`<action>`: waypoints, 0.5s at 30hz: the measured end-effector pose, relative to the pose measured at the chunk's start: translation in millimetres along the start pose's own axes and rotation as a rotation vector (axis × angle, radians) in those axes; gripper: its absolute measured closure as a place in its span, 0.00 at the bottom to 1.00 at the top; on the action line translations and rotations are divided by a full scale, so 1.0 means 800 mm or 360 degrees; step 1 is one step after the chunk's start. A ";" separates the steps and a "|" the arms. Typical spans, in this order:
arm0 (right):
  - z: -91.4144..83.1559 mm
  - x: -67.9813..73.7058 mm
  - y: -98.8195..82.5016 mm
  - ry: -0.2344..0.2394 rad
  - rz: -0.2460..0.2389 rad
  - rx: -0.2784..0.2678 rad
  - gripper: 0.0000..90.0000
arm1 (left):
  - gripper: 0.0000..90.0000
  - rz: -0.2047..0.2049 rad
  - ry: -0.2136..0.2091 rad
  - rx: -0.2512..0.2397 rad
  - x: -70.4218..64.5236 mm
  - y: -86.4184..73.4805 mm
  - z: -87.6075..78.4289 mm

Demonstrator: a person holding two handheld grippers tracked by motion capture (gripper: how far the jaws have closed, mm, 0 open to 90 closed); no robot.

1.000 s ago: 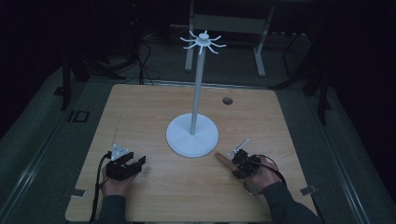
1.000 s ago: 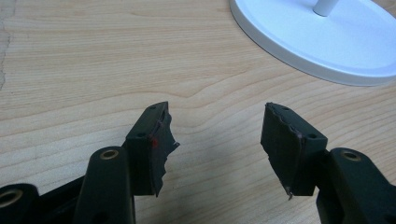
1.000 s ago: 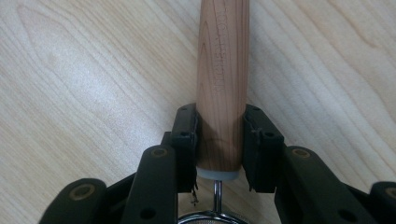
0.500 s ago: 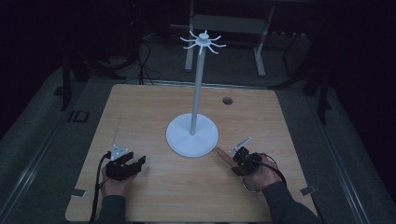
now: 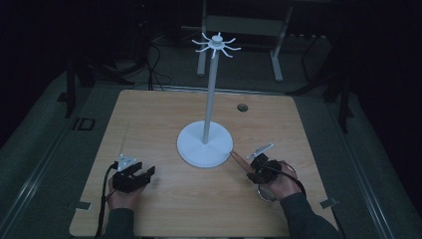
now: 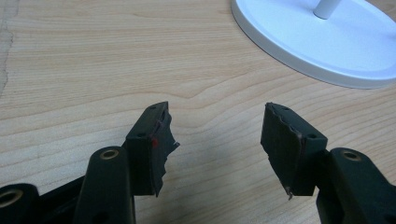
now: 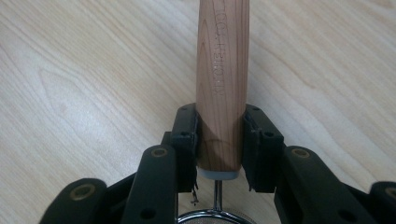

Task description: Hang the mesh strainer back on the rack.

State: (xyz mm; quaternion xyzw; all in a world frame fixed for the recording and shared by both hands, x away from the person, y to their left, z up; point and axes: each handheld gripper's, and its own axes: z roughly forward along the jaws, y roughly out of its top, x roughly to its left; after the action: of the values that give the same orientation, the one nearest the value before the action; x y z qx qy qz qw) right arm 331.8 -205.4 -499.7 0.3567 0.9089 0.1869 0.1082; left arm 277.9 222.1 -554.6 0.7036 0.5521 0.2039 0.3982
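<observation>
A white stand (image 5: 204, 147) with a round base, a tall pole and a ring of hooks (image 5: 217, 46) on top rises from the middle of the wooden table. My right gripper (image 5: 253, 164) lies low at the base's right edge, shut on a wooden handle (image 5: 239, 159) that points toward the base. In the right gripper view the jaws clamp the handle (image 7: 223, 84) near its end, where a thin metal rod leads to a metal ring (image 7: 215, 217); right gripper (image 7: 222, 126). My left gripper (image 5: 144, 174) rests at the front left, open and empty (image 6: 217, 121), facing the stand base (image 6: 336, 46).
A small dark hole (image 5: 242, 107) sits in the tabletop at the back right. Bare wood (image 5: 149, 119) spreads around the stand. Beyond the table edges the floor is dark, with frame legs and cables at the back.
The right gripper with the wooden handle has edged slightly toward the stand base. The left gripper has stayed put.
</observation>
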 end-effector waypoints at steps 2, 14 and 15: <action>-0.003 -0.001 0.001 0.0000 -0.0005 -0.0033 0.77 | 0.48 -0.0001 -0.0001 -0.0002 0.000 0.000 0.000; -0.013 -0.004 0.005 -0.0049 0.0031 -0.0178 0.77 | 0.48 -0.0002 -0.0004 -0.0002 0.001 0.000 0.000; -0.014 -0.004 0.006 -0.0052 0.0037 -0.0188 0.77 | 0.48 -0.0003 -0.0004 0.0000 0.001 0.000 0.000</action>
State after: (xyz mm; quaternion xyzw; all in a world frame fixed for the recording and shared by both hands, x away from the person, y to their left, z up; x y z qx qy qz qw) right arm 332.9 -207.4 -487.3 0.3633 0.8902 0.2357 0.1416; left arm 278.0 222.6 -554.6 0.7034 0.5521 0.2026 0.3992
